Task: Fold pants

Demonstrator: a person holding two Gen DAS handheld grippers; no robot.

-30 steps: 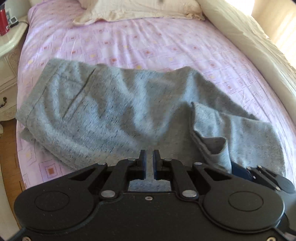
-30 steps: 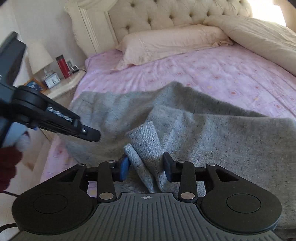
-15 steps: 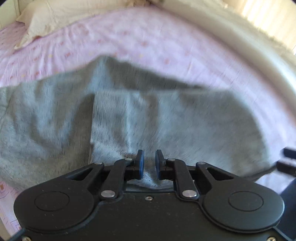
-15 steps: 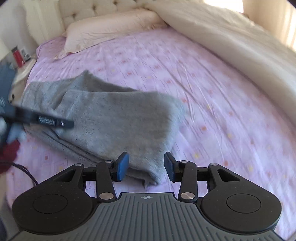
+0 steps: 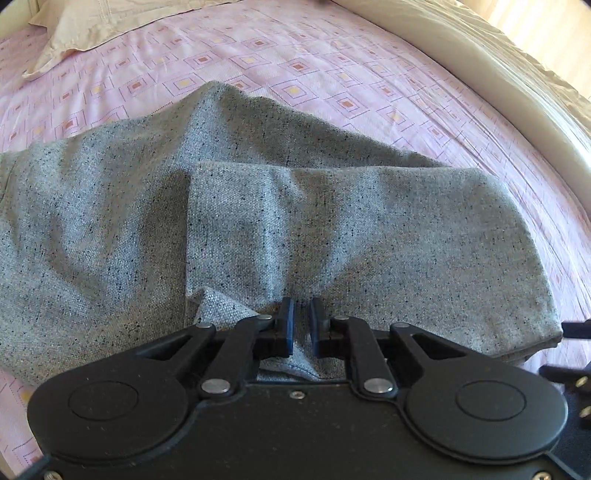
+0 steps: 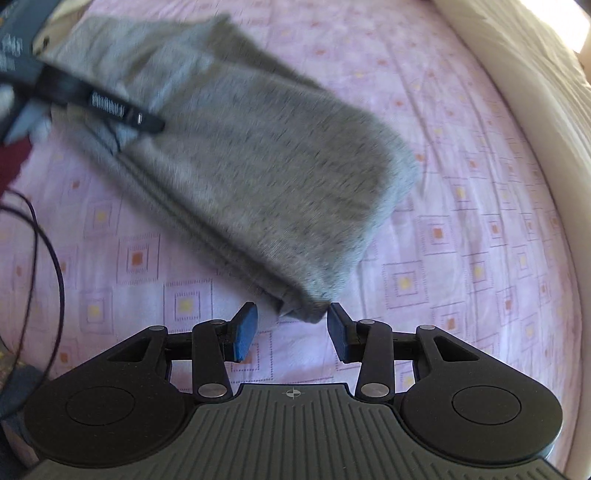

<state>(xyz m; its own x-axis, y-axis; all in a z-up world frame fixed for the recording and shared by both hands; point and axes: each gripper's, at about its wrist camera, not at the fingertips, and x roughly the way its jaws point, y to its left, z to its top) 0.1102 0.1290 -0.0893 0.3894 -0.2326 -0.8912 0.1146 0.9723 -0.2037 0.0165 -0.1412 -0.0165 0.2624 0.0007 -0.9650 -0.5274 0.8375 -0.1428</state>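
The biggest change over the last second is in the pants [image 5: 332, 229] themselves: they lay spread long across the bed [image 5: 280, 62] with a loose leg end bunched up, and now that end has been carried over, so the grey cloth sits doubled, an upper layer with a straight edge lying on the lower one just ahead of the left tongs [image 5: 302, 323]. I judge one fold is made and at least one more is wanted to bring the bundle down to size.

Next, the right tongs [image 6: 291, 330]. A second ago they had cloth between their fingers; now they stand wide apart with nothing held, drawn back so that the folded corner of the pants lies just ahead of their tips, near but not gripped. That view is blurred, so the hand seems to be in motion.

The left tongs have changed least: narrow, almost closed, pinching a tuck of cloth at the near edge.

For room, bare pink sheet lies open to the right of both tongs and ahead of the pants. The rolled cream duvet [image 5: 480, 74] runs along the far right, well apart from the cloth, and a pillow [image 5: 110, 26] lies ahead to the left. A dark cable [image 6: 44, 236] loops left of the right tongs and could snag a sweep that way.
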